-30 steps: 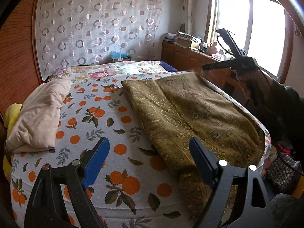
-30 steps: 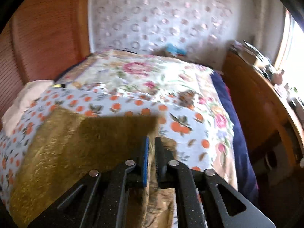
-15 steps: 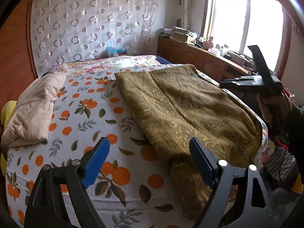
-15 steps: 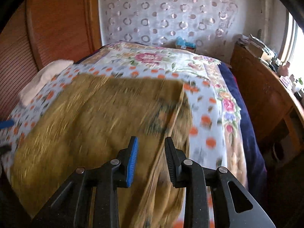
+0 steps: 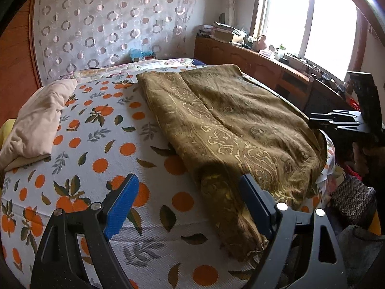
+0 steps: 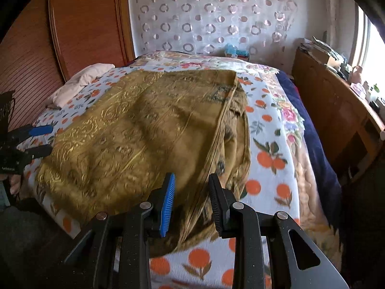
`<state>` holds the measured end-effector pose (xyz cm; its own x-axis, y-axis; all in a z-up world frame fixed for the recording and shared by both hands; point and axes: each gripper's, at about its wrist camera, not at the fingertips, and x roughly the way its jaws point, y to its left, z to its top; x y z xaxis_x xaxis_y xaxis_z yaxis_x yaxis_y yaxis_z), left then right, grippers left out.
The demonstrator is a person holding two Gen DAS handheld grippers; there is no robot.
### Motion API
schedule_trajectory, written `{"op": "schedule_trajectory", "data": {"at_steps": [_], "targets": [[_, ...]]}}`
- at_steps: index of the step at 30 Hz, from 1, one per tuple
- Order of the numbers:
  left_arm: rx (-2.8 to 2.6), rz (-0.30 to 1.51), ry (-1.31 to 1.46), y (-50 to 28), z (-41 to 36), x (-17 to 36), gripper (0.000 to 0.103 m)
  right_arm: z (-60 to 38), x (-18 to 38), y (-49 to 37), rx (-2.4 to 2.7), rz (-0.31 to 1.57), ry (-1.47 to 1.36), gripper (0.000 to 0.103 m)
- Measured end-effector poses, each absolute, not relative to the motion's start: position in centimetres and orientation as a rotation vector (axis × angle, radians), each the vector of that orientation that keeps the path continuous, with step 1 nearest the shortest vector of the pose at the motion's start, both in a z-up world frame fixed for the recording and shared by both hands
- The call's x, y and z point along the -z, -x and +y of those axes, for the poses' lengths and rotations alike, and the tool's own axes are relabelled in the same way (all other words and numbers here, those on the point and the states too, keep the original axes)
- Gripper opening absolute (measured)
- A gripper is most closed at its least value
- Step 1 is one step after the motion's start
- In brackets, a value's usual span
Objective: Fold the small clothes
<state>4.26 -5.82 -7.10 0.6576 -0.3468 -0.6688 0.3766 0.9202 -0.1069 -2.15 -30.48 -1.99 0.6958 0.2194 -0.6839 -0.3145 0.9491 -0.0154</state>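
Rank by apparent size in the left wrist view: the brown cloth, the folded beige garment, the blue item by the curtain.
1. Brown cloth
2. Beige garment
3. Blue item, though it sits farthest away, so it may look smaller than it is.

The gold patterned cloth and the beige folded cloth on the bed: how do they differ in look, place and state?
The gold patterned cloth is olive-gold with a woven scroll design; the beige folded cloth is plain. The gold cloth is spread wide and hangs over the near edge of the bed; the beige one is a compact bundle lying wholly on top. The gold cloth lies toward the window side, the beige one toward the wooden wall. Both rest on the orange-print sheet, and neither is gripped.
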Motion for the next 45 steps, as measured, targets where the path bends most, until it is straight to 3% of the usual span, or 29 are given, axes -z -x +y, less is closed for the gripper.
{"op": "schedule_trajectory", "data": {"at_steps": [5,7,9,14,19,22,26,35,39,41,45], "targets": [[0.416,0.755,-0.042,-4.0,-6.0,7.2,0.086,-30.5,2.4,2.7,-0.303,0.764,0.139,0.028],[0.422,0.760,-0.041,-3.9,-6.1,7.3,0.086,-30.7,2.1,2.8,-0.327,0.751,0.126,0.013],[0.430,0.765,-0.037,-3.7,-6.1,7.4,0.086,-30.9,1.7,3.1,-0.332,0.723,0.117,0.007],[0.474,0.778,-0.016,-3.3,-6.3,7.5,0.086,-31.9,0.3,4.1,-0.278,0.660,0.121,0.004],[0.500,0.795,-0.008,-2.8,-6.6,7.7,0.068,-32.2,0.8,4.5,-0.259,0.683,0.100,0.004],[0.526,0.810,0.003,-2.5,-6.9,7.9,0.052,-32.3,1.2,4.3,-0.261,0.699,0.095,0.004],[0.587,0.841,0.008,-2.0,-7.6,8.0,0.007,-32.0,1.1,3.8,-0.258,0.704,0.093,0.004],[0.610,0.760,0.006,-0.2,-7.4,4.3,0.003,-31.5,1.4,3.6,-0.239,0.708,0.107,0.004],[0.632,0.715,0.028,-1.1,-7.6,2.3,0.003,-31.3,0.9,3.9,-0.207,0.685,0.133,0.023],[0.637,0.681,0.030,-1.6,-7.9,0.9,0.003,-31.0,0.3,4.2,-0.206,0.672,0.140,0.052],[0.655,0.630,0.031,-3.0,-8.7,-1.2,0.002,-30.2,-0.5,5.2,-0.254,0.644,0.147,0.061]]}}
